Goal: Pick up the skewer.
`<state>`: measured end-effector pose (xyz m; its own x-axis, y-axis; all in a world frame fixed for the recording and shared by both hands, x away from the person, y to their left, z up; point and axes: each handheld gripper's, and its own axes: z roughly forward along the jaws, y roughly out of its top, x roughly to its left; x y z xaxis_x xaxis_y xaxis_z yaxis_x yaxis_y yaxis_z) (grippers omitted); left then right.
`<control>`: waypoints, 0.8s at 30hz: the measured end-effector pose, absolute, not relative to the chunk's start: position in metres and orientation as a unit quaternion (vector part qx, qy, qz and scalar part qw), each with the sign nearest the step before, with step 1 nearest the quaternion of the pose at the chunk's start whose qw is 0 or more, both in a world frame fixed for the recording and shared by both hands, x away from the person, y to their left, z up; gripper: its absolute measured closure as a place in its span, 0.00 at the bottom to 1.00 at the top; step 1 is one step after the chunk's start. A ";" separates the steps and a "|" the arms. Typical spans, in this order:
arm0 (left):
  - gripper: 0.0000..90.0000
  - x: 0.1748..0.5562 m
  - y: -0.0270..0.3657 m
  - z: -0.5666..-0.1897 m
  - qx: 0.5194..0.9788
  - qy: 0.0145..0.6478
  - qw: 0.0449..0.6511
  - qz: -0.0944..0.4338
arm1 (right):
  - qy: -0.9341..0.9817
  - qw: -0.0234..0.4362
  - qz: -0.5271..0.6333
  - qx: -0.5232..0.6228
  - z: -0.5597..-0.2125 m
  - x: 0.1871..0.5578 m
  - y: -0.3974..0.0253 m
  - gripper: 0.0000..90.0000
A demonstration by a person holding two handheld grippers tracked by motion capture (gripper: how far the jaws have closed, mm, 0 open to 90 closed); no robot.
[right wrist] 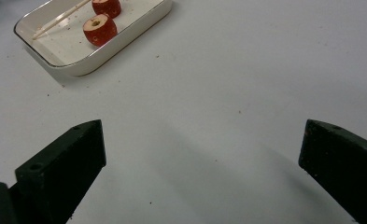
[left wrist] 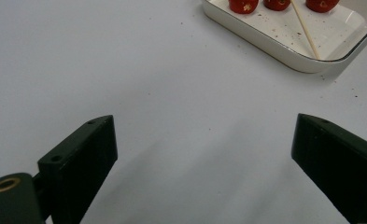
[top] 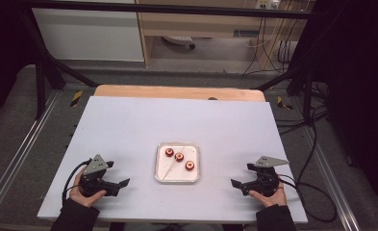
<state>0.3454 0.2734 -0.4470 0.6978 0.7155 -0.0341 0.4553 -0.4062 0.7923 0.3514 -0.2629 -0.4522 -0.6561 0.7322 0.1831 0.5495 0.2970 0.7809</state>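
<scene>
Both grippers (top: 124, 183) (top: 235, 184) spread wide, empty, flanking tray (top: 177, 179) near table's front edge. Skewer (top: 172, 163) runs diagonally, near tip toward left gripper; roughly equidistant.

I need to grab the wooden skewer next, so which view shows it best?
The high view: the wooden skewer lies whole, slanting across the white tray beside three red fruit pieces. The left gripper view shows most of it, cut off at the top. The right gripper view shows one end.
</scene>
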 end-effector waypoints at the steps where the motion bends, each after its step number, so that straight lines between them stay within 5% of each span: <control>1: 0.08 0.345 0.273 -0.447 0.823 0.356 0.414 0.158 | 0.798 0.104 0.437 0.401 -0.452 0.351 -0.263 0.01; 24: 0.08 0.345 0.253 -0.444 0.833 0.341 0.408 0.154 | 0.797 0.104 0.440 0.401 -0.452 0.351 -0.262 0.02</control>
<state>0.3452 0.2534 -0.4438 0.7203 0.6933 -0.0225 0.4424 -0.4341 0.7848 0.3512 -0.2619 -0.4524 -0.6569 0.7302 0.1876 0.5482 0.2918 0.7838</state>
